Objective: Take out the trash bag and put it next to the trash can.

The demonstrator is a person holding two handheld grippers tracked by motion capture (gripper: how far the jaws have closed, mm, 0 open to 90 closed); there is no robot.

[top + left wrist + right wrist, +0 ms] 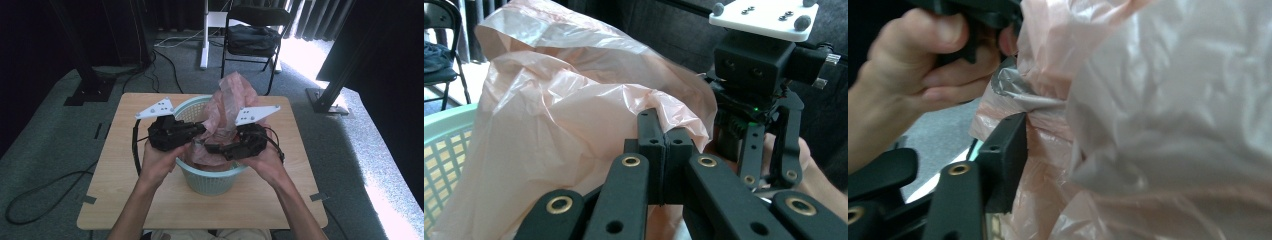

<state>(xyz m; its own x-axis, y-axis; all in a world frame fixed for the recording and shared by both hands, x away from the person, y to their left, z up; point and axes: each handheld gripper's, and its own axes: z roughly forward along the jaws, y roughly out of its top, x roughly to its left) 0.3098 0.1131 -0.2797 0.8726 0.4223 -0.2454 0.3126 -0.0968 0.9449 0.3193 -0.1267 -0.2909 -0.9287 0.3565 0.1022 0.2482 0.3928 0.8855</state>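
- High view: the pink plastic bag [227,107] is standing in the pale green basket [210,182] at the middle of the wooden table [120,190], billowing above its rim.
- The left gripper [665,134] is pinching a fold of the bag's edge, its 2 jaws pressed together.
- The right gripper [210,147] is sitting at the bag with its jaws spread apart; 1 jaw is lying against the film.

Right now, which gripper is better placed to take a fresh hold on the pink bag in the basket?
Right. The right gripper is open against the pink bag, film beside its jaw. The left gripper is shut on the bag's edge, anchoring it over the basket.
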